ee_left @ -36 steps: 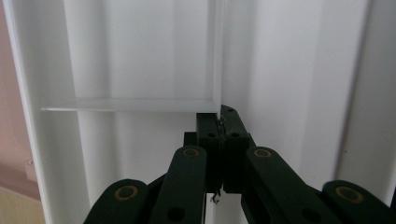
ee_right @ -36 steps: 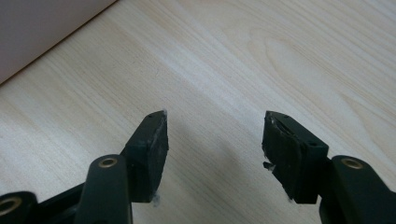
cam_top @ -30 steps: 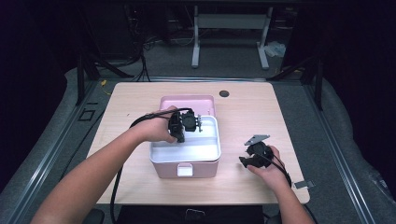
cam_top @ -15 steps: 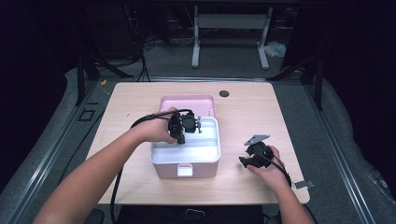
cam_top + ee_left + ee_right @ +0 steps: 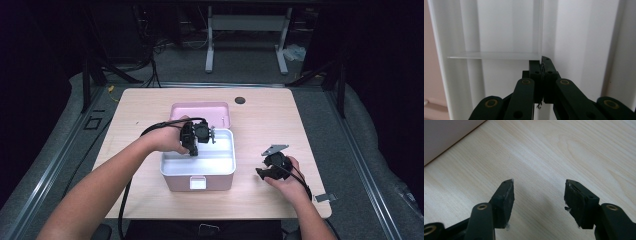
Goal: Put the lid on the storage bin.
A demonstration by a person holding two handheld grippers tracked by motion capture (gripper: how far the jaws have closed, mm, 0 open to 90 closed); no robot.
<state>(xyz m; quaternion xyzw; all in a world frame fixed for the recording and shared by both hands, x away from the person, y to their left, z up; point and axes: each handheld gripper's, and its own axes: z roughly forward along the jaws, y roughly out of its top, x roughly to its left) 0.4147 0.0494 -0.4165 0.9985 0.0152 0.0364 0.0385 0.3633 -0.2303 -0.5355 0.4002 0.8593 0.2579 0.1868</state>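
Sitting near the counter's (image 5: 150,107) middle, the pink box (image 5: 197,172) is open w/ its white inside showing; its lid (image 5: 200,110) lies flat just behind it. Left tool (image 5: 196,136) hangs over the box's back-left part, jaws pinched fully together, and in the left gripper view (image 5: 541,72) they meet at the edge of a thin white divider (image 5: 494,55) inside the box; can't tell if it's actually gripped. Right tool (image 5: 270,167) rests low on the counter, right of the box & apart from it, jaws about half spread w/ nothing between (image 5: 537,195), bare wood under them. Small dark round spot (image 5: 240,100) near the counter's far edge.
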